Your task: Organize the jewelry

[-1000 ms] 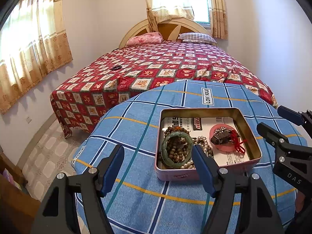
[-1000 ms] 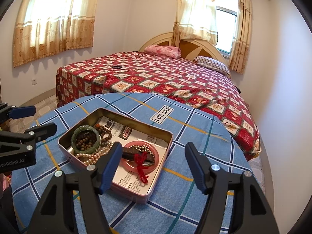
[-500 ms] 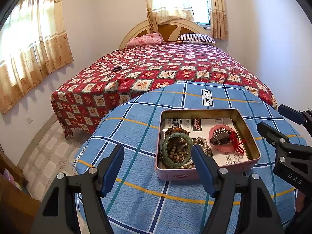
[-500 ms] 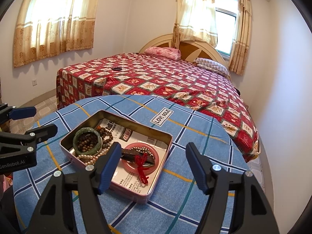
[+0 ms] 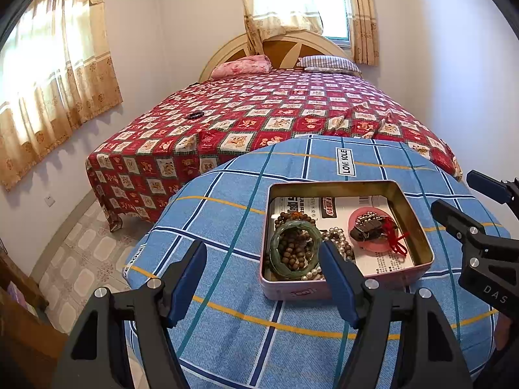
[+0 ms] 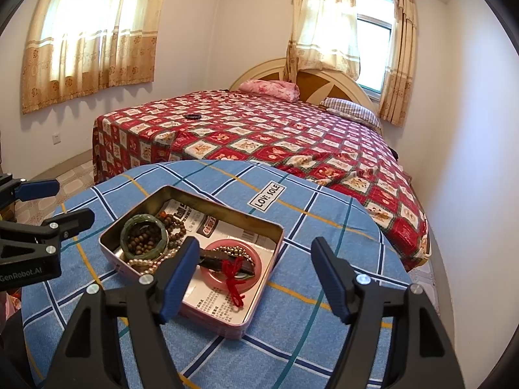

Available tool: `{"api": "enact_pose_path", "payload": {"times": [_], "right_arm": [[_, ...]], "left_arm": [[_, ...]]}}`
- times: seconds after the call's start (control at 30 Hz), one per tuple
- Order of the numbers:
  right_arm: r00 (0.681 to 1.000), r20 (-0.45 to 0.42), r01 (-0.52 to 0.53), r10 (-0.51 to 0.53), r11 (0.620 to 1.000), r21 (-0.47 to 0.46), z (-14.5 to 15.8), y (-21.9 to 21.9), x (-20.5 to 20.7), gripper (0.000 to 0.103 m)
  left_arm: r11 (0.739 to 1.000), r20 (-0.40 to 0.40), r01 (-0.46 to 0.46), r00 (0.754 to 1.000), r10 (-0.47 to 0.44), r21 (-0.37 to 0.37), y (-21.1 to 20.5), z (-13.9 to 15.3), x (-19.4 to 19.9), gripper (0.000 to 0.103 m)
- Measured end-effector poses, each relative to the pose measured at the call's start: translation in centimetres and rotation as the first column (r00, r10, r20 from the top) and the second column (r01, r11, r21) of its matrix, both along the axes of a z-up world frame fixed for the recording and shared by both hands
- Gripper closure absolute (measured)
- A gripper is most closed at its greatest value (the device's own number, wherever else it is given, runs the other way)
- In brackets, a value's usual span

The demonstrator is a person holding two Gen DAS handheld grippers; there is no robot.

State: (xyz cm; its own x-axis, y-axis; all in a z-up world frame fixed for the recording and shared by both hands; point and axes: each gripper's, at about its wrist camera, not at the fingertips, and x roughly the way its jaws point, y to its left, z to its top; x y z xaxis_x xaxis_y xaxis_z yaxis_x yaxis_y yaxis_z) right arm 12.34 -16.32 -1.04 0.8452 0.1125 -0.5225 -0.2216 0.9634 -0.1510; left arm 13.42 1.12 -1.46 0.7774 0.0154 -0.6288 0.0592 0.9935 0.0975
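Note:
An open pink tin [image 5: 334, 185] [image 6: 227, 209] lined with printed paper sits on the blue plaid tablecloth [image 5: 227, 214]. Inside lie a green bangle [image 5: 275, 246] [image 6: 125, 230] around brown wooden beads [image 5: 293, 249], a pearl strand [image 5: 337, 235] [image 6: 142, 262], and a pink round dish [image 5: 355, 220] [image 6: 207, 272]. On the dish lie a dark piece and a red cord [image 5: 397, 240] [image 6: 235, 278]. My left gripper [image 5: 262, 259] [image 6: 69, 201] hovers open before the tin's near left corner. My right gripper [image 6: 255, 249] [image 5: 454, 201] hovers open at the tin's right end. Neither holds anything.
Just beyond the round table stands a bed [image 5: 275, 110] with a red patterned cover. A small dark bracelet [image 5: 194, 115] [image 6: 192, 116] lies on it. Tiled floor shows at the left, and a white wall rises close on the right.

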Motion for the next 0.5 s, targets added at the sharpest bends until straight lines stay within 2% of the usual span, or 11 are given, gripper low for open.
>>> {"api": "enact_pose_path", "payload": {"times": [0.5], "right_arm": [[1.0, 0.017, 0.002, -0.002, 1.0, -0.002, 0.58, -0.41, 0.08, 0.026]], "left_arm": [[1.0, -0.009, -0.006, 1.0, 0.006, -0.003, -0.14, -0.01, 0.17, 0.031]]}}
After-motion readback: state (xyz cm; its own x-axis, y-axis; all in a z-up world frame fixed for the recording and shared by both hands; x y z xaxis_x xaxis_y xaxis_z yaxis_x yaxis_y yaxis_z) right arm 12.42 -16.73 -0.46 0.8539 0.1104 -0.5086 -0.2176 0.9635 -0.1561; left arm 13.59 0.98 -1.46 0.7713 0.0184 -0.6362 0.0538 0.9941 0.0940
